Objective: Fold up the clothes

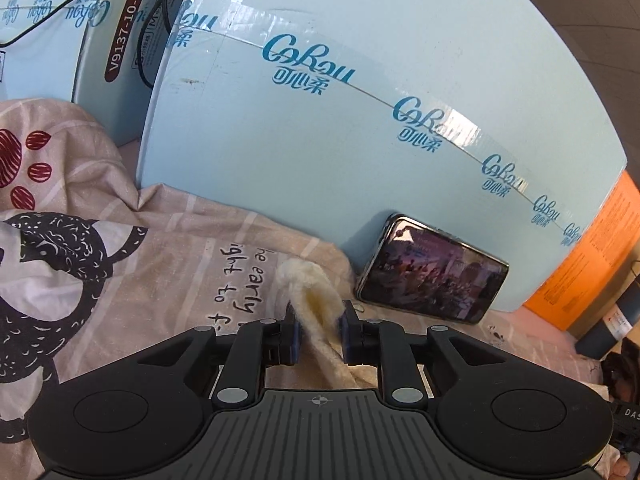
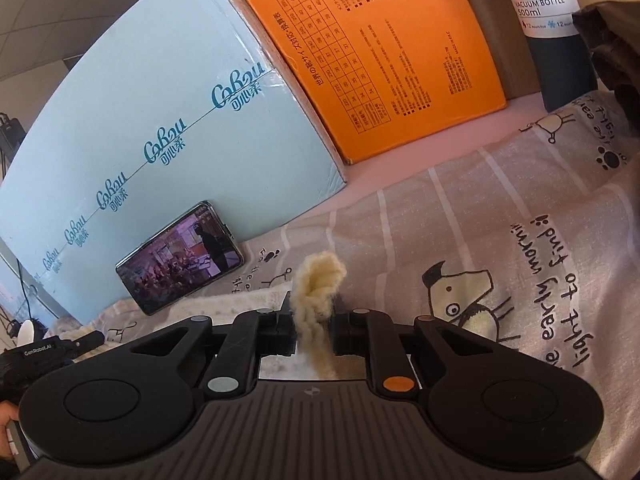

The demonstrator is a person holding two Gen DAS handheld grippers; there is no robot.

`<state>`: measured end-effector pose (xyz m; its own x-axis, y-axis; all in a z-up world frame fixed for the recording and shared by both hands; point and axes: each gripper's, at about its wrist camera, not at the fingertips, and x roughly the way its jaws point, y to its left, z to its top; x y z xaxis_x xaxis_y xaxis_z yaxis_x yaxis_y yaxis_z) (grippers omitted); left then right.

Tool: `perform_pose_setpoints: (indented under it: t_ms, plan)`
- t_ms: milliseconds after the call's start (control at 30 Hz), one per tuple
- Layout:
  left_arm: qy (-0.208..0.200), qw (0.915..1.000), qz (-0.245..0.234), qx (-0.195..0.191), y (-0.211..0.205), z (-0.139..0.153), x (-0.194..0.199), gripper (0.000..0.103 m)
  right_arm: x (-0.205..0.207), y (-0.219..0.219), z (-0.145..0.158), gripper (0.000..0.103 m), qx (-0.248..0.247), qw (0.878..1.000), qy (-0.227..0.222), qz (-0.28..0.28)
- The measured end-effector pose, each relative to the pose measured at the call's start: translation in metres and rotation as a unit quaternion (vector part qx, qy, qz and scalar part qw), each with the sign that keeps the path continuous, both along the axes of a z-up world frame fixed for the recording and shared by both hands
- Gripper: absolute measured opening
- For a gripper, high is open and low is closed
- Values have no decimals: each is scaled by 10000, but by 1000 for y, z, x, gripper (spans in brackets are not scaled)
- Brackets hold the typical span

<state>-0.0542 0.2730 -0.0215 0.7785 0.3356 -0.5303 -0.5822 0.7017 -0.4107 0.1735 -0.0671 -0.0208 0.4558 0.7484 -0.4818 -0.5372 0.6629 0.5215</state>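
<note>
Blue box point(image 1: 360, 128): "CoRou", "V9137-10-10KW". Bottle point(image 2: 552, 20): "VACUUM BOTTLE 500ml". Sheet point(image 2: 520, 216): "early morning light to find". Left gripper point(image 2: 60, 350): "GenRobot.AI".

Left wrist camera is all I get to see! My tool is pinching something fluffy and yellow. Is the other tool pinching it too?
Observer: Yes, the right tool is shut on a tuft of the same cream fluffy garment.
Operator: What's that dark thing past the orange box?
Observer: A dark teal bottle, standing upright; its label reads "VACUUM BOTTLE 500ml".
Operator: Any animals over there?
Observer: A cartoon dog is printed on the striped sheet, right of the tool.
</note>
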Motion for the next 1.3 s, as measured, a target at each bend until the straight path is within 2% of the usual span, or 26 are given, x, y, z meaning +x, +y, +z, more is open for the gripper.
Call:
perform_pose_setpoints:
  t_ms: [33, 67, 100, 133, 167, 200, 333, 467, 567, 633, 700, 833, 933, 1033, 1100, 1200, 1233, 1267, 1300]
  plan:
    - [9, 10000, 61, 16, 1, 0, 0, 28, 1, -1, 0, 17, 25, 10000, 9, -2]
    - [-15, 9999, 167, 41, 2, 1, -3, 44, 0, -2, 0, 20, 28, 10000, -13, -54]
    - [-52, 9994, 327, 70, 4, 4, -7, 56, -2, -4, 0, 32, 37, 9999, -37, -114]
    - [-118, 9986, 501, 92, 5, 8, -14, 77, -4, -7, 2, 49, 70, 9997, -81, -210]
    - [-226, 9977, 630, 102, 6, 11, -21, 82, -6, -9, 4, 56, 100, 9995, -135, -269]
    - [-340, 9968, 720, 96, 7, 16, -28, 82, -8, -11, 6, 65, 123, 9992, -189, -315]
    - [-832, 9942, 666, -113, 10, 42, -59, 86, -20, -18, 19, 72, 99, 9988, -449, -162]
    - [-1082, 9930, 458, 117, 0, 65, -97, 92, -44, -25, 36, 79, 102, 9959, -815, 372]
    - [-1000, 9927, 467, 478, -14, 70, -142, 94, -66, -31, 45, 82, 196, 9903, -990, 954]
    - [-854, 9934, 558, 521, -26, 65, -172, 95, -81, -34, 50, 85, 267, 9846, -1048, 1376]
    - [-696, 9950, 627, 338, -35, 55, -196, 95, -99, -35, 53, 86, 274, 9761, -1167, 1813]
    - [-714, 9937, 741, -441, -50, 31, -232, 96, -134, -37, 53, 89, 176, 9553, -1436, 2576]
    - [-835, 9892, 569, -1062, -57, 16, -234, 96, -158, -39, 49, 89, 130, 9372, -1510, 3140]
    - [-798, 9872, 148, -1370, -66, 5, -220, 96, -180, -40, 45, 92, 156, 9196, -1511, 3623]
    - [-715, 9883, -7, -1349, -71, 0, -208, 96, -193, -41, 41, 93, 105, 9115, -1503, 3828]
    - [-646, 9932, 59, -968, -78, -1, -194, 95, -205, -41, 35, 93, 9, 9091, -1549, 3868]
    - [-625, 9944, 133, -843, -79, -1, -190, 86, -205, -42, 34, 93, 13, 9101, -1541, 3848]
    - [-599, 9954, 189, -724, -81, -1, -187, 60, -204, -44, 33, 93, 44, 9115, -1522, 3820]
    - [-576, 9963, 198, -601, -82, 0, -184, 47, -204, -46, 32, 93, 74, 9130, -1504, 3792]
